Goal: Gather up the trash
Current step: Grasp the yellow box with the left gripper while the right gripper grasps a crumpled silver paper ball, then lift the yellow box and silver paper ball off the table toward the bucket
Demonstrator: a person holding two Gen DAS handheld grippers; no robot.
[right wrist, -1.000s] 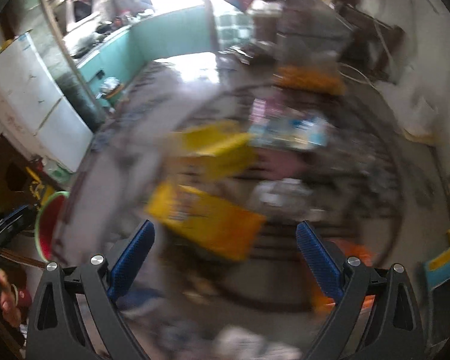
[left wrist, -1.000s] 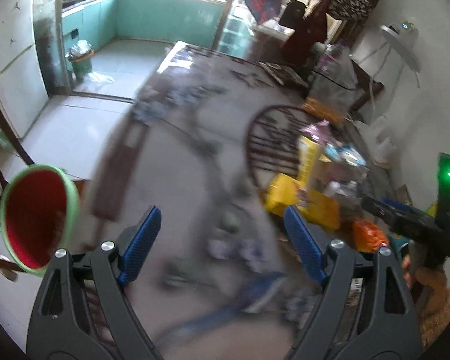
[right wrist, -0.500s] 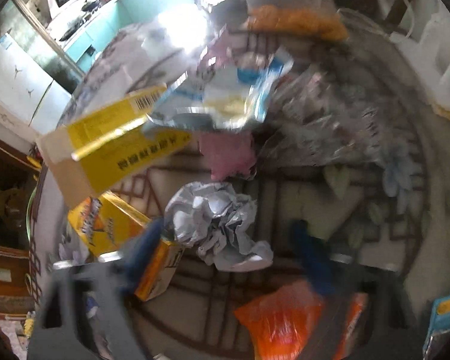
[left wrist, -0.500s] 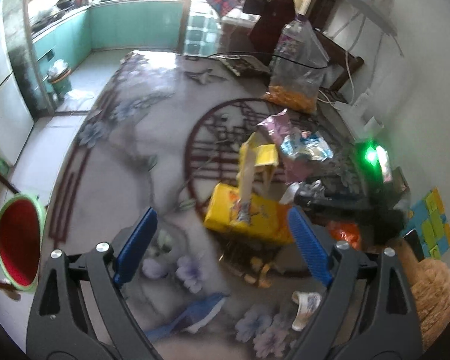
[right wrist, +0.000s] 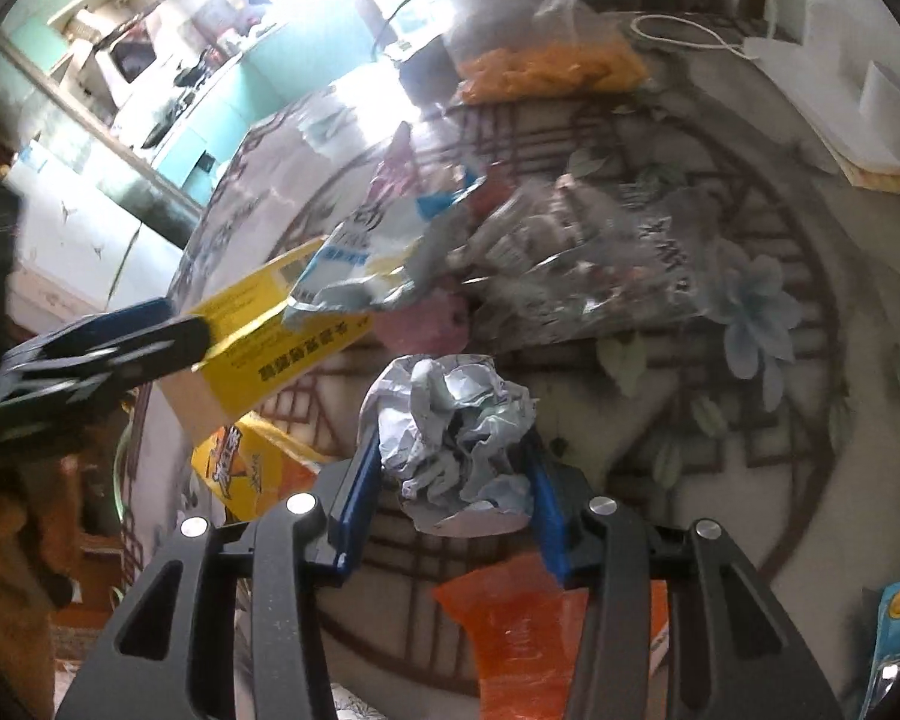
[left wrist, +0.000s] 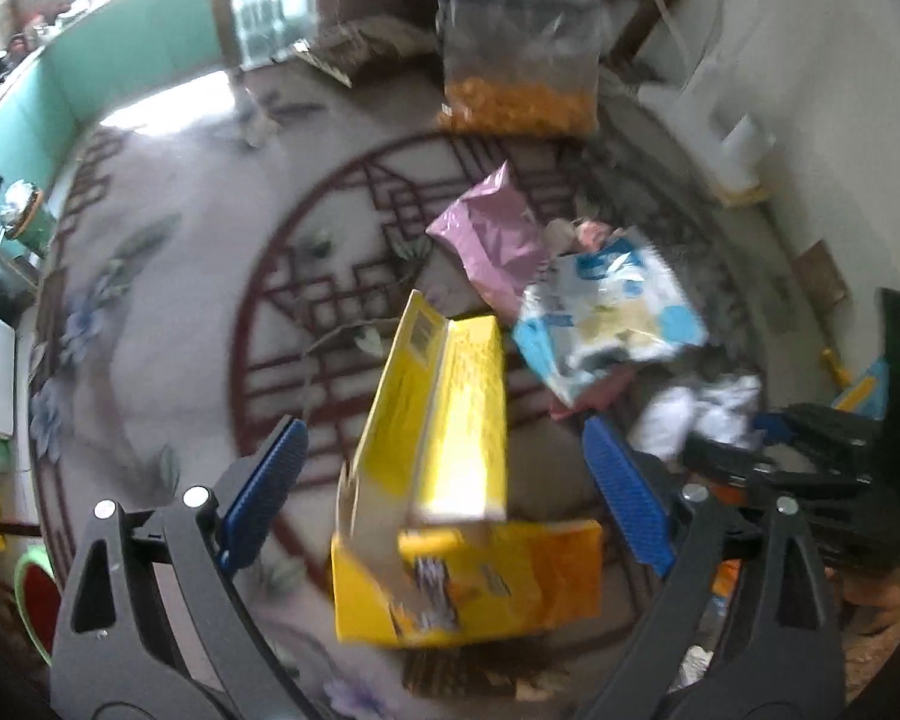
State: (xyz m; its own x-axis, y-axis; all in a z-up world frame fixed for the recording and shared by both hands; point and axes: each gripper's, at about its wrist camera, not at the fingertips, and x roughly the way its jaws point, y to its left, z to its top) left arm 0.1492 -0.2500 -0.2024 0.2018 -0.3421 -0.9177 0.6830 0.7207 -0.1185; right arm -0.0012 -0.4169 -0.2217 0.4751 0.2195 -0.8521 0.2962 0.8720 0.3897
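Trash lies piled on a patterned table (left wrist: pixel 168 312). My left gripper (left wrist: pixel 441 429) hangs over a long yellow carton (left wrist: pixel 450 396), which leans on a flat yellow box (left wrist: pixel 498 570). Its jaws are opening, with the carton between them and the pads clear of it. My right gripper (right wrist: pixel 450 456) has a crumpled white paper ball (right wrist: pixel 450 414) between its blue pads. Those jaws are closing and both pads touch the ball. The left wrist view shows that ball (left wrist: pixel 702 408) at the right. A pink bag (left wrist: pixel 492 240) and a blue-white wrapper (left wrist: pixel 606 312) lie behind the carton.
A clear bag of orange snacks (left wrist: pixel 516 96) stands at the table's far side. A crinkled clear wrapper (right wrist: pixel 600 264) and an orange wrapper (right wrist: pixel 522 618) lie near the paper ball. A red bin with a green rim (left wrist: pixel 33 600) sits on the floor at the left. Wall to the right.
My left gripper swept across the table from near the red bin to the yellow carton. My right gripper came down onto the paper ball and its jaws narrowed around it.
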